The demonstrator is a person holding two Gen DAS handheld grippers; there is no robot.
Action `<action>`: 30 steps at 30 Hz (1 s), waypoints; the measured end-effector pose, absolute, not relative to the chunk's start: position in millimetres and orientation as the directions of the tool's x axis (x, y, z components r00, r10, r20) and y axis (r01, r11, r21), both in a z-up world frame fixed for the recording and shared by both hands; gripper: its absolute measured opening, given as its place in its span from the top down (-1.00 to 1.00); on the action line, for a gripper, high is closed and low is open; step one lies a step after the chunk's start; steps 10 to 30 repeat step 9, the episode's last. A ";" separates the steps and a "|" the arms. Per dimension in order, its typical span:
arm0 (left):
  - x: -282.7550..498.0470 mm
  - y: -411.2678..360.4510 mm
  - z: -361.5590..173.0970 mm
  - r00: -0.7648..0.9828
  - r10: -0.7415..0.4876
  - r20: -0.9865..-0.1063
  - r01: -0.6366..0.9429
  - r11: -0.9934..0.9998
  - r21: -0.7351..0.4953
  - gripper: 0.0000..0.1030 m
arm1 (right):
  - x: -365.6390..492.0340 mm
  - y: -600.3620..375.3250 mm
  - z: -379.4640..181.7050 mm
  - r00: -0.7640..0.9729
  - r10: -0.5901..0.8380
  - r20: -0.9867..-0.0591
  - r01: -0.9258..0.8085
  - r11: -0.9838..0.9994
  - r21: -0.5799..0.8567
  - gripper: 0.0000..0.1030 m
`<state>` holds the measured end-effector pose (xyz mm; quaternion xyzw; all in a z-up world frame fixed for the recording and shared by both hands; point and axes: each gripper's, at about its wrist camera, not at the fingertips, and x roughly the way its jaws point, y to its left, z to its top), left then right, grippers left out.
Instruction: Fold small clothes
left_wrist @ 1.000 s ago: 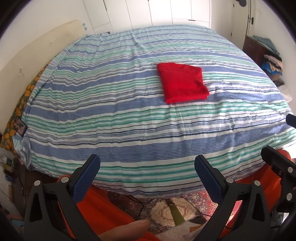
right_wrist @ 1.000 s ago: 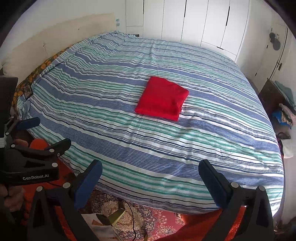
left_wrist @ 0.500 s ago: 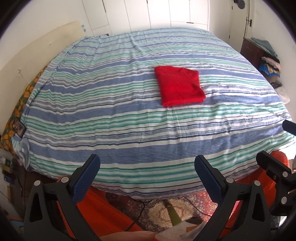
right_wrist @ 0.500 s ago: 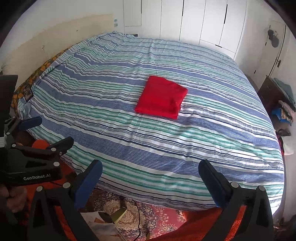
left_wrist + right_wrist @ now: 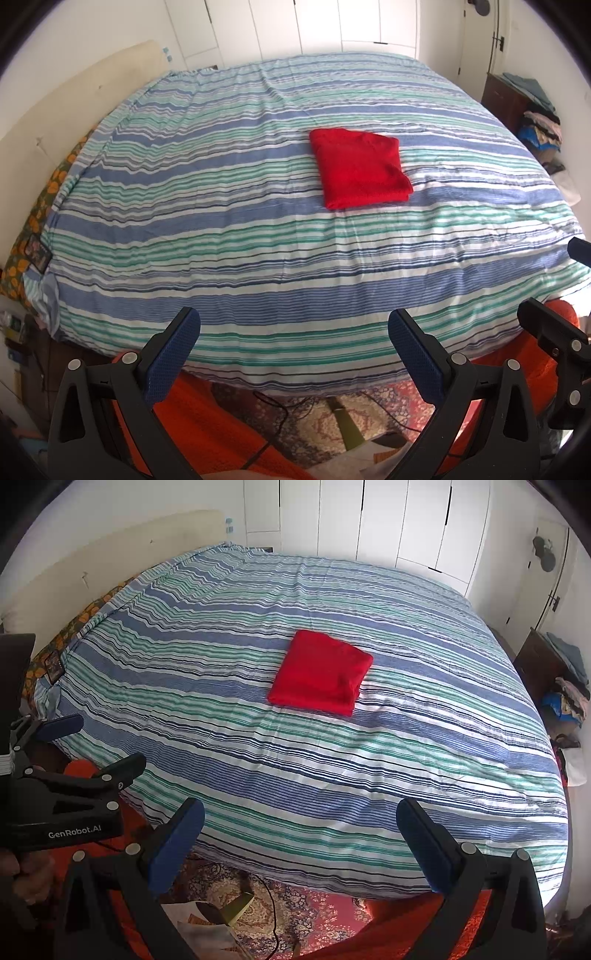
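Both tools, left tool (image 5: 293, 350) and right tool (image 5: 301, 840), jaws apart and empty, hang off the bed's (image 5: 406, 775) near edge, folded red garment (image 5: 320, 672) well ahead, mid-mattress.

red garment (image 5: 360, 168) (image 5: 320, 672) — folded into a neat, flat rectangle — lies mid-bed on the striped cover.

Right tool (image 5: 554, 291) half cut off

- A bed (image 5: 258, 258) with a blue, green and white striped cover lies ahead of both grippers.
- A folded red garment (image 5: 360, 168) rests flat on it, well beyond the fingertips.
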<state>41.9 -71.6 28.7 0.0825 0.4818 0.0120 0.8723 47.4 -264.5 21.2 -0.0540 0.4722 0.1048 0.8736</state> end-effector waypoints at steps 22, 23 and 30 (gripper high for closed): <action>39.7 -75.8 29.1 0.544 0.114 -0.831 0.057 0.983 0.173 -0.98 | 49.9 -266.4 19.9 0.531 0.138 -0.836 -0.226 0.974 0.017 -0.99; 39.7 -75.8 29.1 0.544 0.114 -0.831 0.057 0.983 0.173 -0.98 | 49.9 -266.4 19.9 0.531 0.138 -0.836 -0.226 0.974 0.017 -0.99; 39.7 -75.8 29.1 0.544 0.114 -0.831 0.057 0.983 0.173 -0.98 | 49.9 -266.4 19.9 0.531 0.138 -0.836 -0.226 0.974 0.017 -0.99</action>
